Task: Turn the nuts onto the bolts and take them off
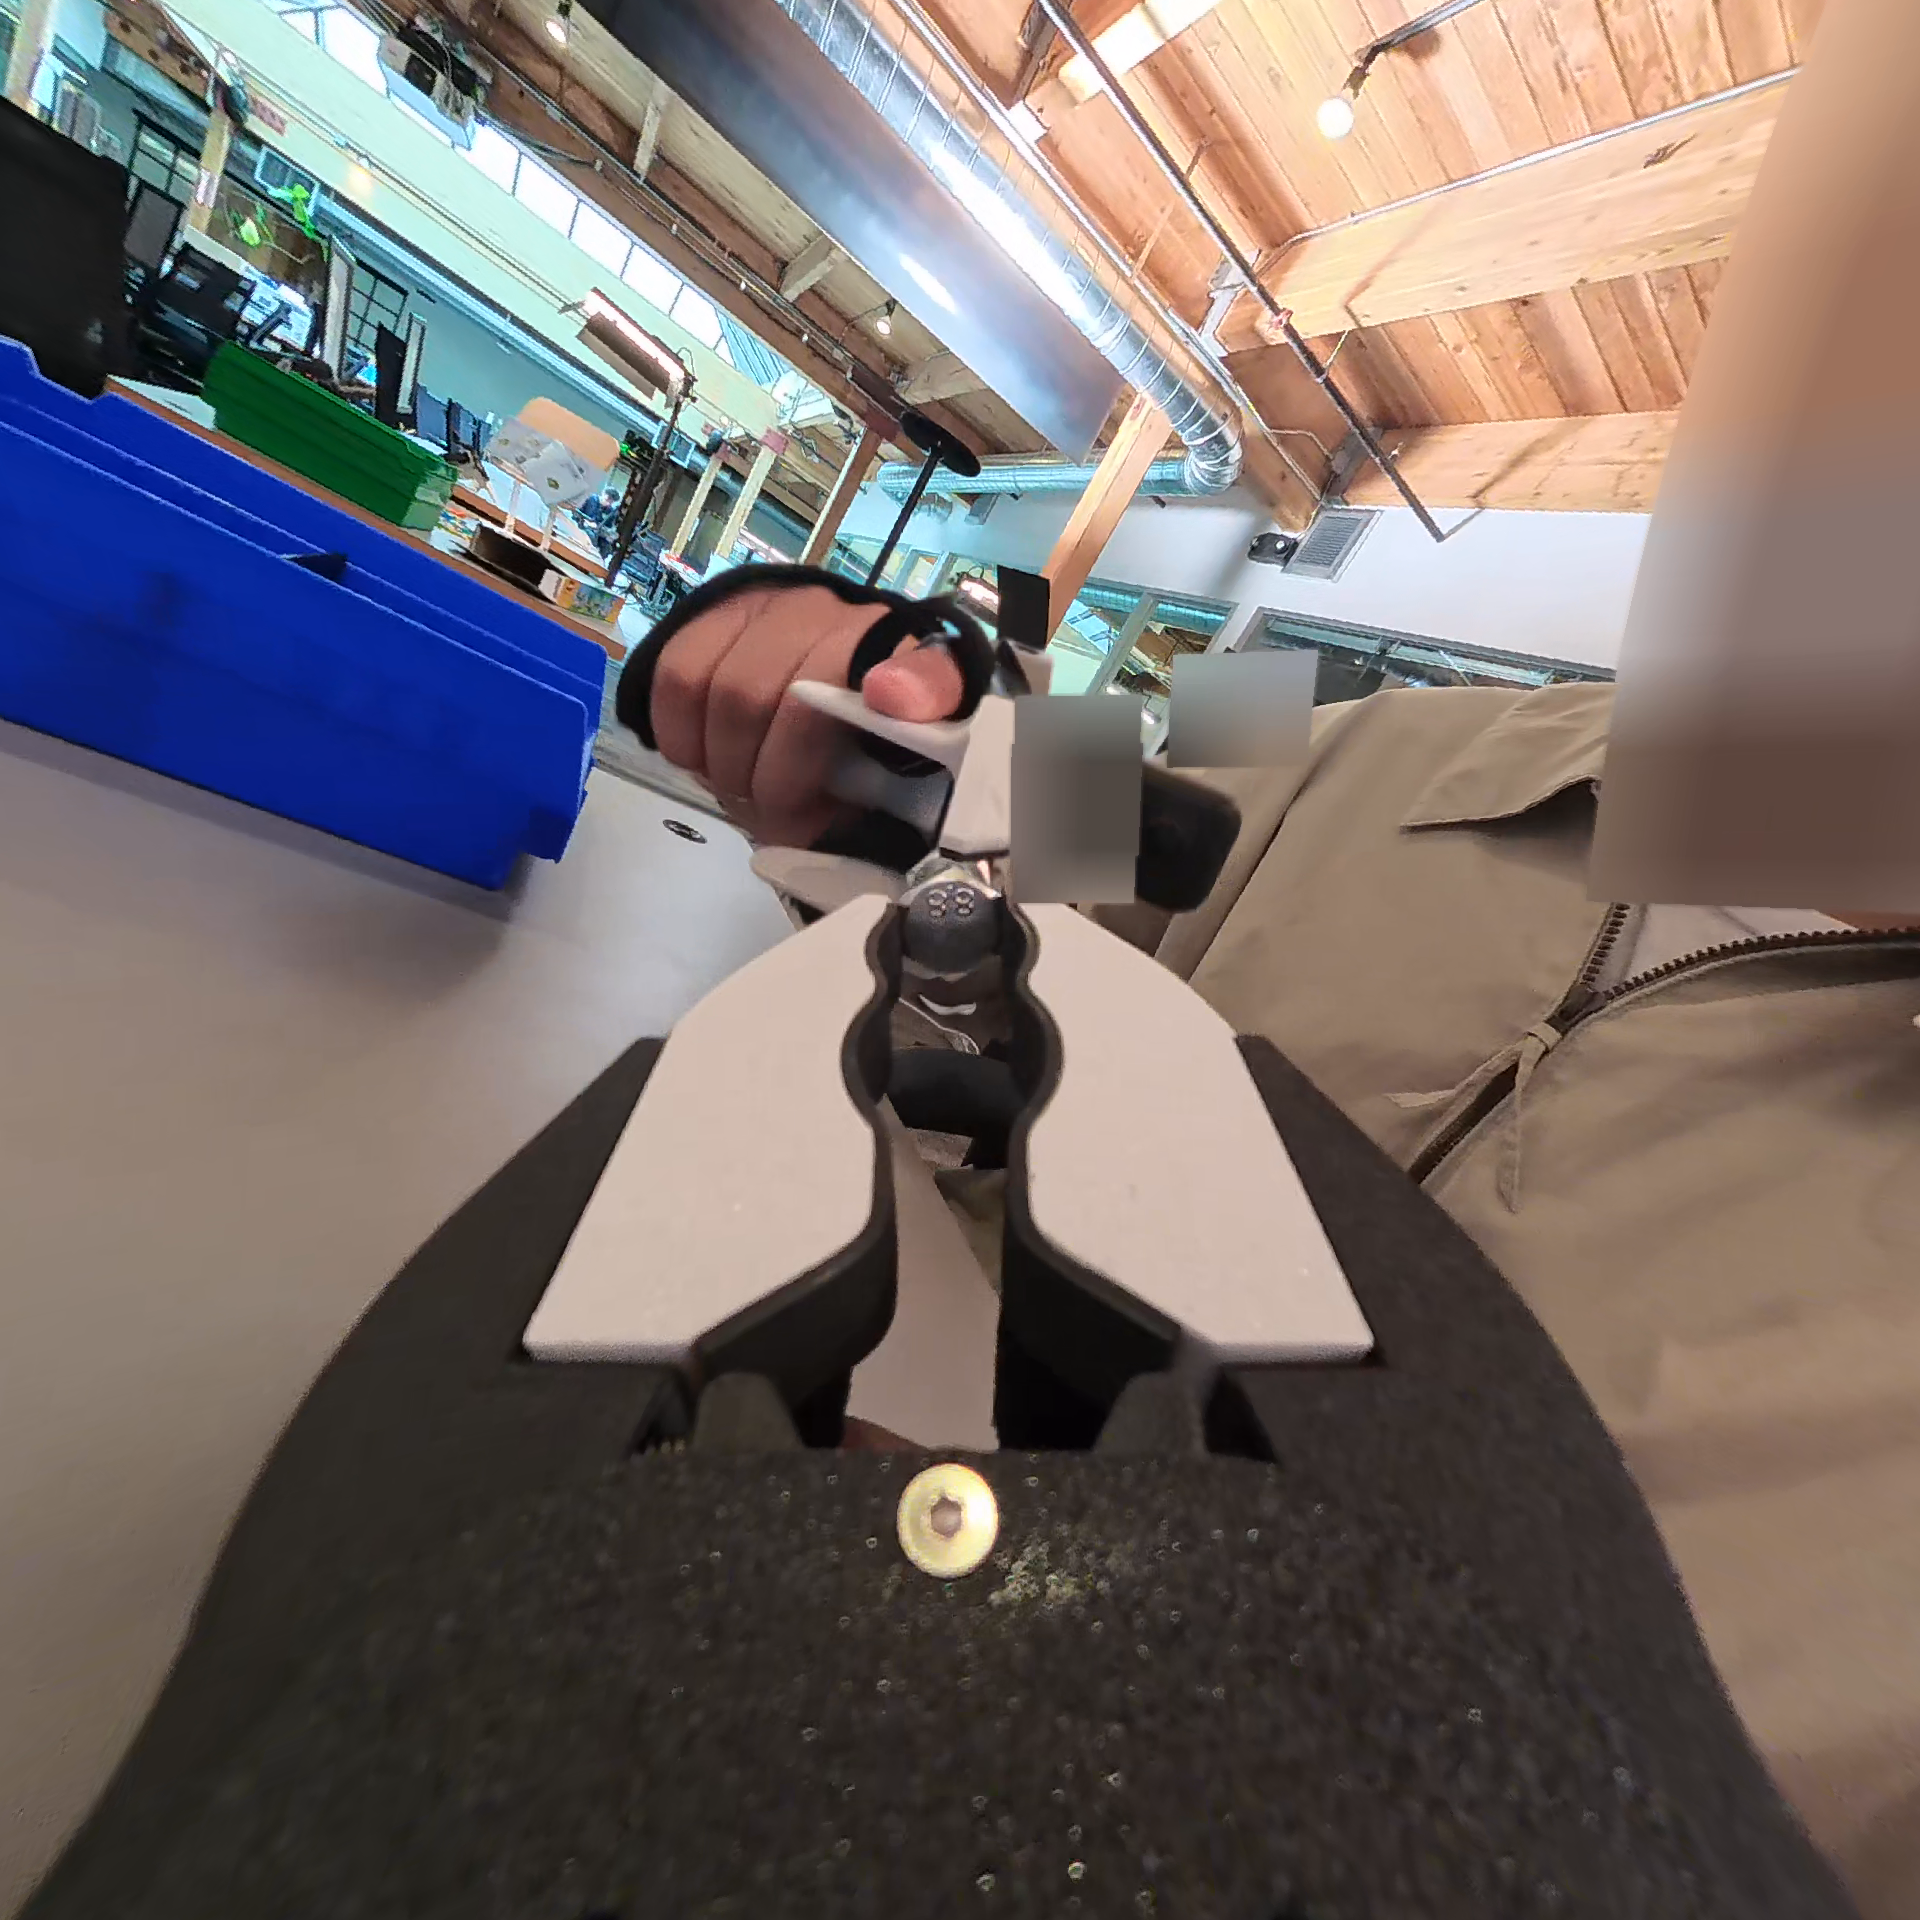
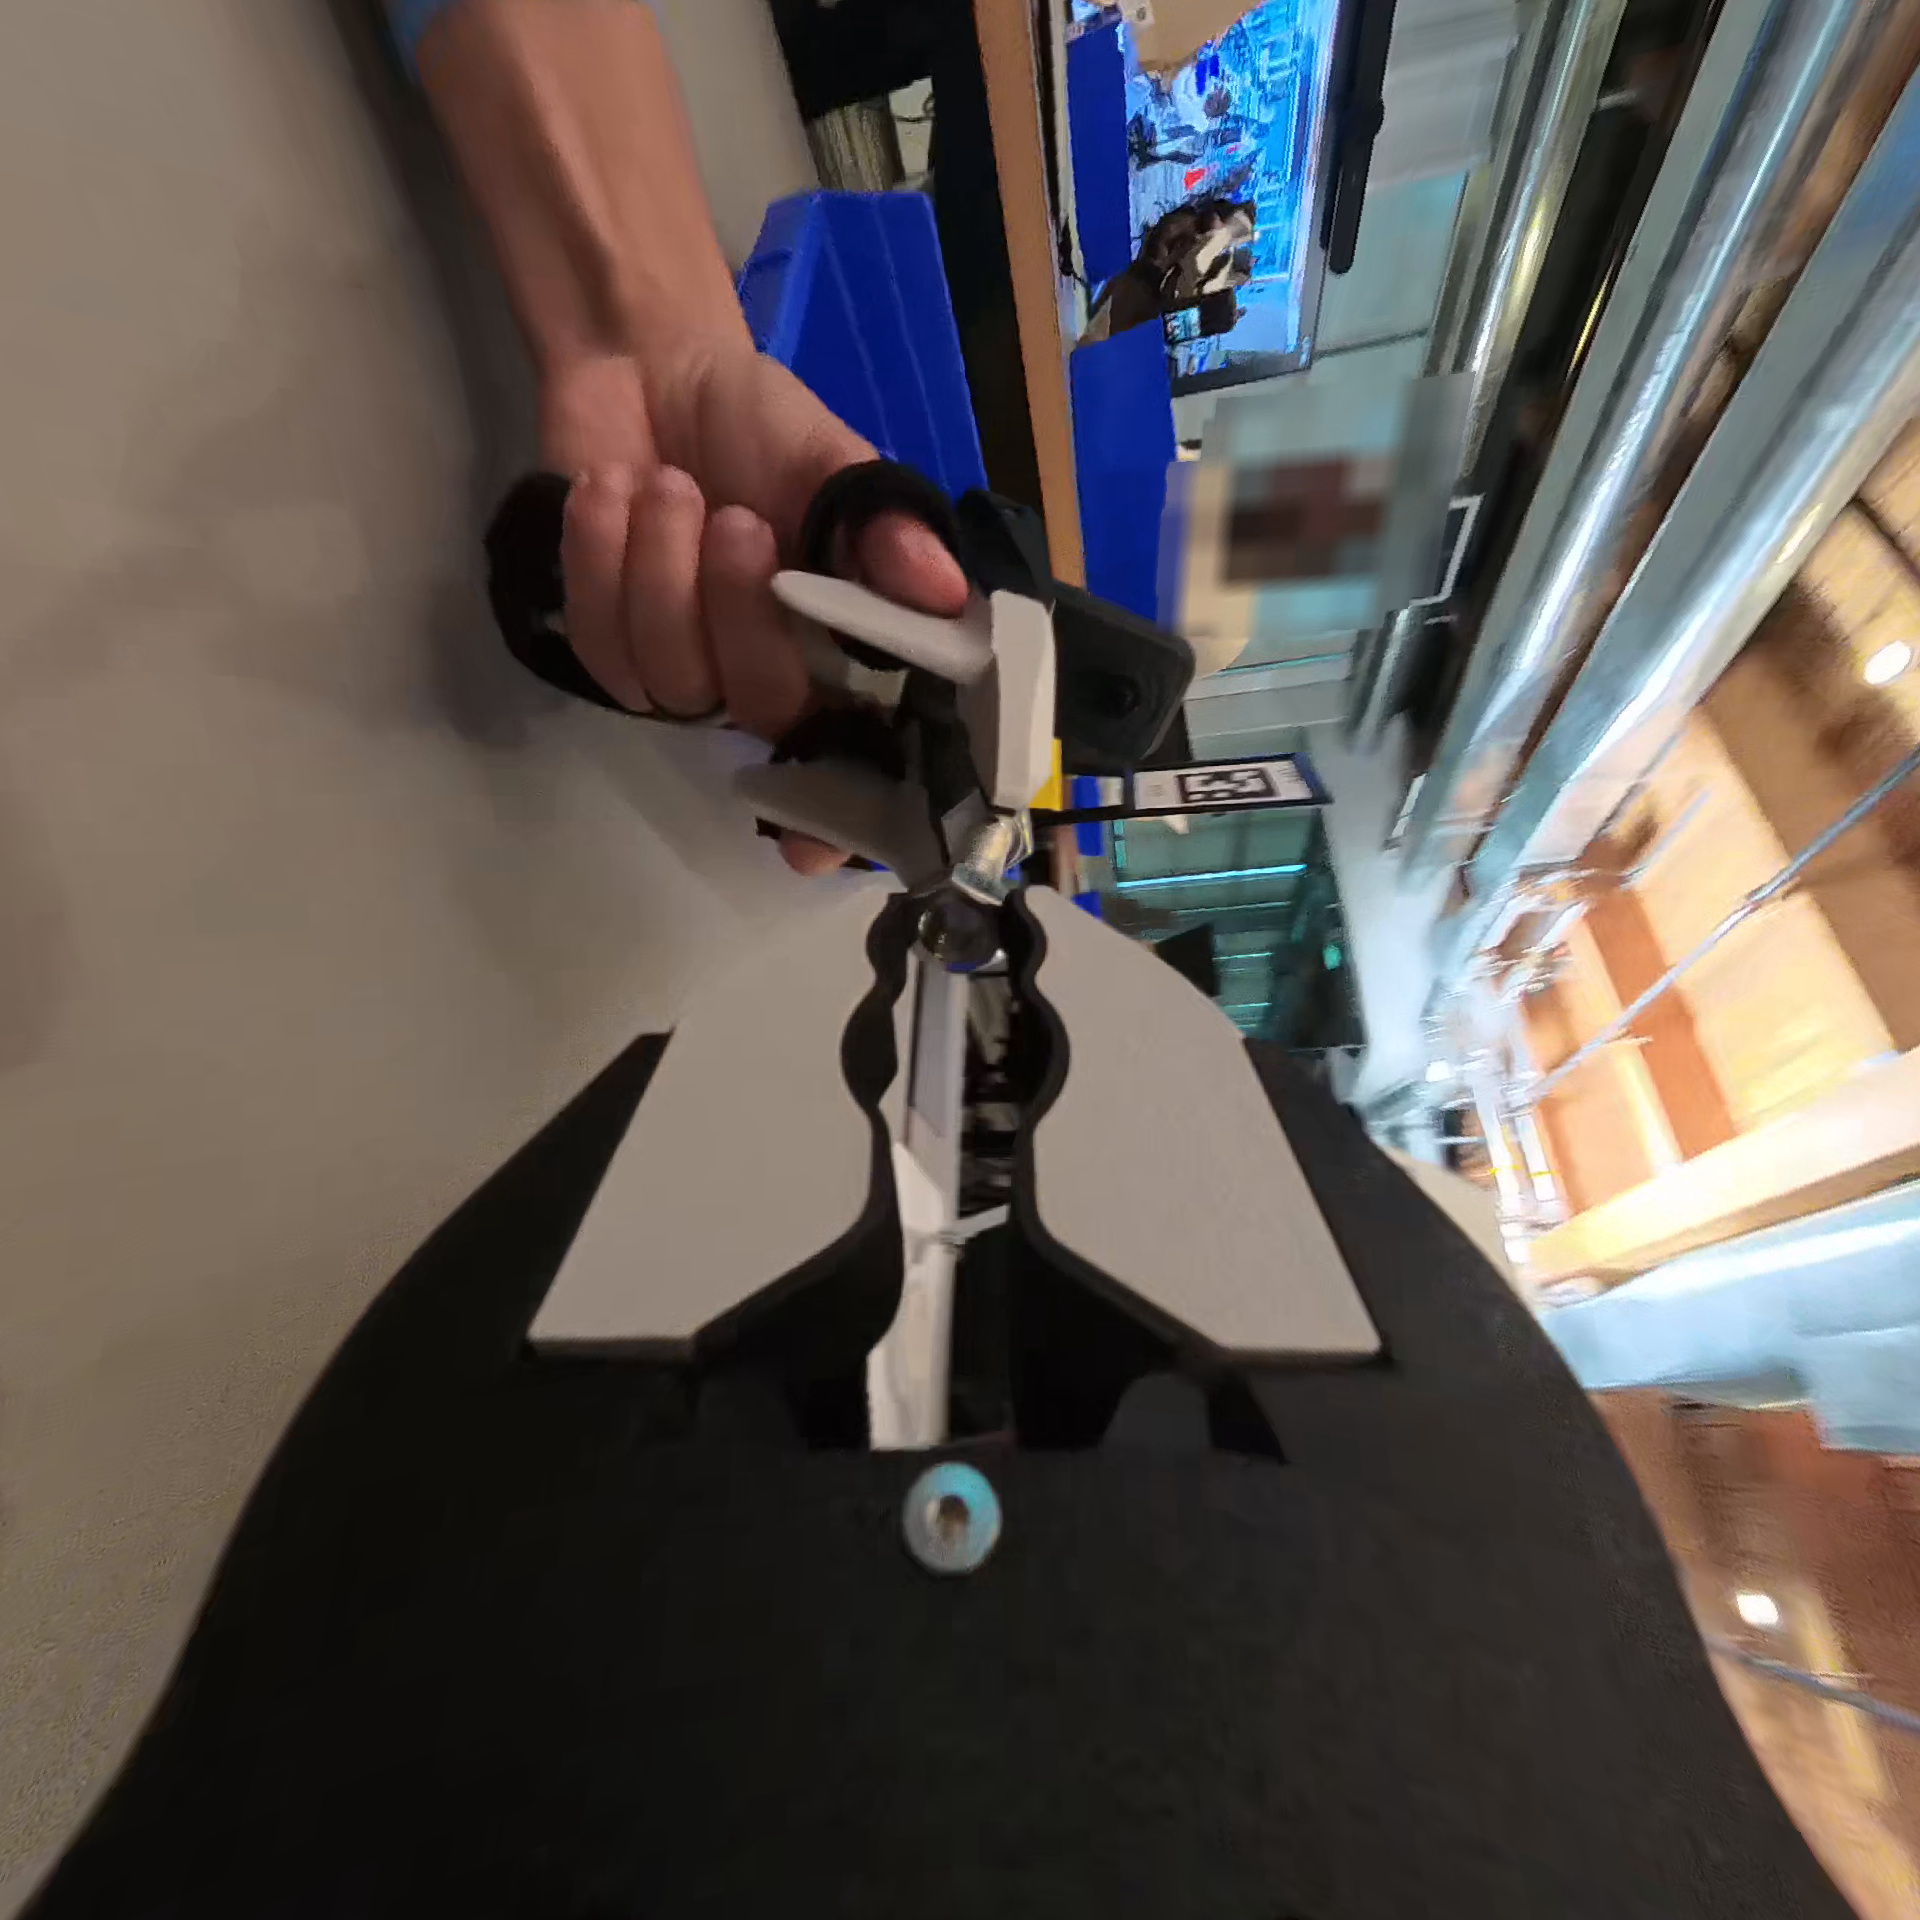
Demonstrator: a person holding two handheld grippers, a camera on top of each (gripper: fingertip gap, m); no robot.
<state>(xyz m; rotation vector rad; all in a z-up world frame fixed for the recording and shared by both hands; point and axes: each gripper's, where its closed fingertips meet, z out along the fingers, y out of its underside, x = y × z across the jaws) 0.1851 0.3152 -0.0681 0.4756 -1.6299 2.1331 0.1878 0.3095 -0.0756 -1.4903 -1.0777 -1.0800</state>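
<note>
In the left wrist view my left gripper (image 1: 951, 920) is shut on a bolt (image 1: 948, 930); its round dark head with stamped marks faces the camera between the fingertips. The right gripper (image 1: 968, 864), held by a hand, meets it tip to tip just beyond. In the right wrist view my right gripper (image 2: 956, 930) is shut on a silver nut (image 2: 951, 940) at its fingertips. The left gripper (image 2: 977, 852) opposite holds the silver bolt (image 2: 987, 844), which touches the nut. Both are held above the grey table (image 1: 260, 1091). The threads are hidden.
Blue bins (image 1: 260, 644) and green bins (image 1: 322, 436) stand on the table behind the right hand. The person's beige jacket (image 1: 1558, 1039) fills the right side. In the right wrist view a blue bin (image 2: 862, 312) sits beyond the left forearm (image 2: 582, 208).
</note>
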